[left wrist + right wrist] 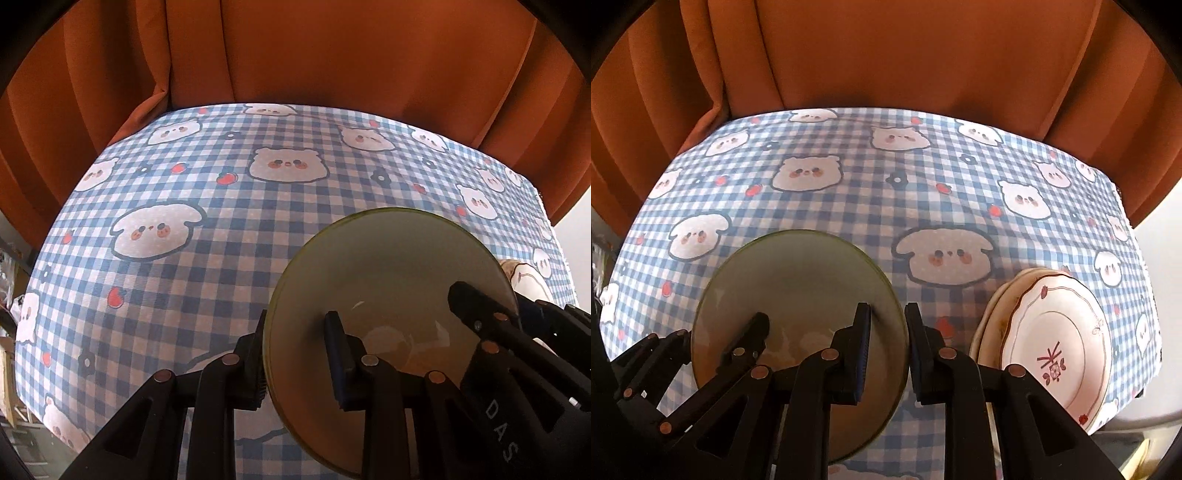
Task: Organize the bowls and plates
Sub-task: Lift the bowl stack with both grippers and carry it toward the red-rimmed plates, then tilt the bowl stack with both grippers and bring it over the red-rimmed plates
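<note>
Left tool (297,363): jaws nearly closed, clamped across the near-left rim of the green bowl (388,280), one pad outside the wall and one inside
Right tool (888,350): jaws nearly closed, pinching the bowl's right rim (886,295) in the same manner
Green bowl: held between both tools at opposite rims, over the near middle of the table (258,206); whether its base touched the cloth could not be told
Bowl attitude: mouth facing up and tipped slightly away from the cameras; round, so no long axis, and the line between the two grips ran left to right
Plate stack (1052,339): decorated white plate on at least one more, resting near the table's right edge, just beside the bowl but apart from it
Risk, grip: thin-edge pinches on a smooth wall; uneven lifting by the two hands could make the rim slip out
Risk, collision: carrying rightward too low could knock the stack toward the edge
Far side: orange curtain (295,55) behind the table
</note>
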Motion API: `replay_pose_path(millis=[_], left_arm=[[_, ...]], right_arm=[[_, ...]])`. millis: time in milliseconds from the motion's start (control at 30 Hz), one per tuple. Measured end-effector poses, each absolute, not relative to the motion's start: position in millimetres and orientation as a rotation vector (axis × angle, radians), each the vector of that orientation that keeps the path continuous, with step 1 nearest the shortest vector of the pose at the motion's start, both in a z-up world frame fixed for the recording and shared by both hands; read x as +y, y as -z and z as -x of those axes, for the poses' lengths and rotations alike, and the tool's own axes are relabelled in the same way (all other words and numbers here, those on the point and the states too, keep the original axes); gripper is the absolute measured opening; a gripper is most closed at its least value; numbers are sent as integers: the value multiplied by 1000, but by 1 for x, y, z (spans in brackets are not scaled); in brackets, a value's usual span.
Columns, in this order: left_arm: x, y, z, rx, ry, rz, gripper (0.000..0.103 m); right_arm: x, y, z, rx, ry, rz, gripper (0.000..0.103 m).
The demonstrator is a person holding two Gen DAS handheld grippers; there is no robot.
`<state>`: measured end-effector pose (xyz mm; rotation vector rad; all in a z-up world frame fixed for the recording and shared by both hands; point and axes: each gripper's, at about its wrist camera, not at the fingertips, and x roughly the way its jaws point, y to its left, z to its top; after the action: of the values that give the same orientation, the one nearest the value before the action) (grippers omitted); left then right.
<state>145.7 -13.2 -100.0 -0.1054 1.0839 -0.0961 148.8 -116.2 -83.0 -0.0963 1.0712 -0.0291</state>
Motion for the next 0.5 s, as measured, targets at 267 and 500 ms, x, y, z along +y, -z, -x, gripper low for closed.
replay_pose_path(millis=[267, 500], left_arm=[[-18, 106, -151, 1140, 171, 72, 40], [-19, 111, -157, 1181, 167, 82, 62]], right_arm=[[-122, 95, -156, 1148, 22, 47, 27], [-134, 107, -167, 1217, -74, -55, 40]])
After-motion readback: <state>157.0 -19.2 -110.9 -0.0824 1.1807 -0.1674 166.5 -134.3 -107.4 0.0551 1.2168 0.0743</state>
